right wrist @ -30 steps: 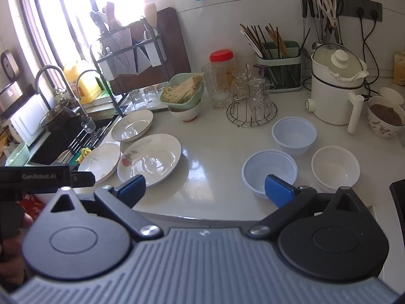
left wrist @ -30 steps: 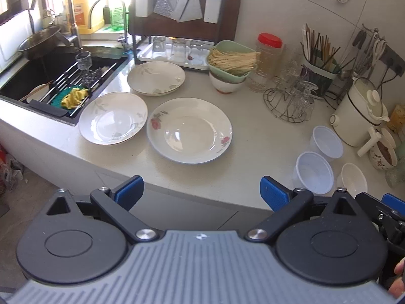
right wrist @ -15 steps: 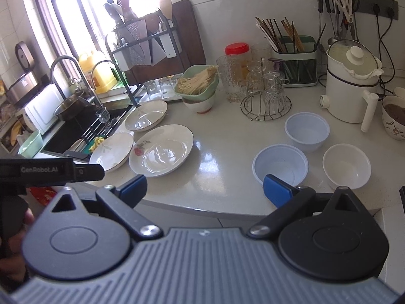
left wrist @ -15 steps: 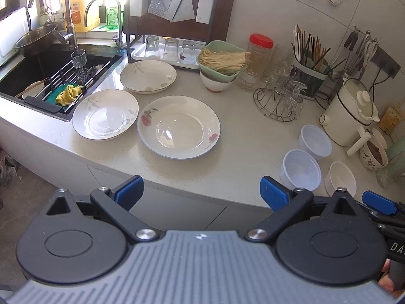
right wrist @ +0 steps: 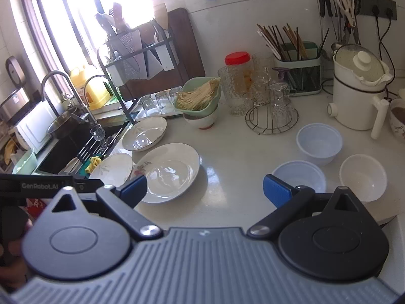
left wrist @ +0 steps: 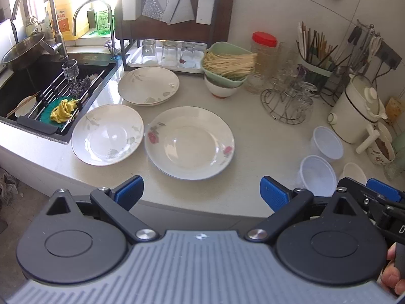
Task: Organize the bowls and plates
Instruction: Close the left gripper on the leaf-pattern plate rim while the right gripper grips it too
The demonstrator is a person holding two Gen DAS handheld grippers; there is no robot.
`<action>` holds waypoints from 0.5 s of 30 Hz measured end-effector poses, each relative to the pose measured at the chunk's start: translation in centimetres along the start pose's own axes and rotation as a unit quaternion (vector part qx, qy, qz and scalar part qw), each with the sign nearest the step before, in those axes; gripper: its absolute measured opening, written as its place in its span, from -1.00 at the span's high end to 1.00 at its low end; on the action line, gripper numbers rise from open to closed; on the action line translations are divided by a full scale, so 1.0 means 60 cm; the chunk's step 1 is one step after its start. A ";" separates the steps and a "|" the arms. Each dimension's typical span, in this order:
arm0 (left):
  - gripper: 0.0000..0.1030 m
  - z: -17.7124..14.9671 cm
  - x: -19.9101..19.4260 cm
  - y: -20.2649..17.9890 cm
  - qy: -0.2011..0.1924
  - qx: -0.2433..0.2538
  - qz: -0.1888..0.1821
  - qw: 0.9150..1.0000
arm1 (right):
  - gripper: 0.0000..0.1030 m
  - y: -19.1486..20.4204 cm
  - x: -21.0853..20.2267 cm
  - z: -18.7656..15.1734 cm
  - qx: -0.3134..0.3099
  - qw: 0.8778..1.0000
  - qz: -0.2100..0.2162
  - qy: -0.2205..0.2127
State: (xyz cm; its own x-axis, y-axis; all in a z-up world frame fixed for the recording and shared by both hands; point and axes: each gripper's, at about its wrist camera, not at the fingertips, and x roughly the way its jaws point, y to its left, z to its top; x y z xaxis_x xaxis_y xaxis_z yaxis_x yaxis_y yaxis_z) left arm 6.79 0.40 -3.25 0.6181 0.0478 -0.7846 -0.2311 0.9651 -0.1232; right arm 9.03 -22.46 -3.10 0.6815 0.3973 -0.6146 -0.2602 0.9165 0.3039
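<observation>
Three white plates lie on the pale counter (left wrist: 255, 152): a rose-patterned one (left wrist: 189, 142) nearest, a leaf-patterned one (left wrist: 107, 134) left of it by the sink, and a third (left wrist: 148, 85) behind. Three small white bowls sit at the right: two translucent ones (right wrist: 319, 144) (right wrist: 300, 177) and an opaque one (right wrist: 363, 176). My left gripper (left wrist: 201, 193) hangs open above the counter's front edge, just short of the rose plate. Open too, my right gripper (right wrist: 204, 188) hovers over the counter between the rose plate (right wrist: 170, 171) and the bowls. Neither holds anything.
A black sink (left wrist: 30, 86) with a rack, glass and yellow cloth is at the left. Behind stand a dish rack (left wrist: 167, 25), a green bowl of noodles (left wrist: 227, 62) stacked on another bowl, a wire glass stand (left wrist: 288, 101), a chopstick holder (right wrist: 298, 76) and a white kettle (right wrist: 359, 93).
Both grippers have come closer to the counter, so the plates and bowls look larger. Nothing on the counter has moved, and both stay open.
</observation>
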 end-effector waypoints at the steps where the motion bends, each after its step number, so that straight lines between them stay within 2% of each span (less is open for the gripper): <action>1: -0.94 0.007 0.003 0.010 -0.001 0.000 -0.002 1.000 | -0.93 0.008 0.010 0.001 0.005 1.000 -0.001 0.003; 6: -0.94 0.040 0.026 0.075 -0.013 0.000 -0.002 1.000 | -0.93 0.049 0.052 0.007 0.017 1.000 0.002 0.010; 15: -0.94 0.094 0.089 0.199 -0.007 -0.022 -0.008 1.000 | -0.93 0.138 0.123 0.030 0.019 0.999 0.022 0.017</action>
State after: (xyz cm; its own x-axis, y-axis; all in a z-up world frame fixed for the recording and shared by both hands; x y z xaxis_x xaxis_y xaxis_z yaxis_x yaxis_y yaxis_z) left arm 11.58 13.63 -5.48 0.6317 0.0371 -0.7743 -0.2537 0.9538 -0.1613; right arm 13.14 -12.03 -3.79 0.6458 0.4395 -0.6243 -0.2635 0.8958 0.3581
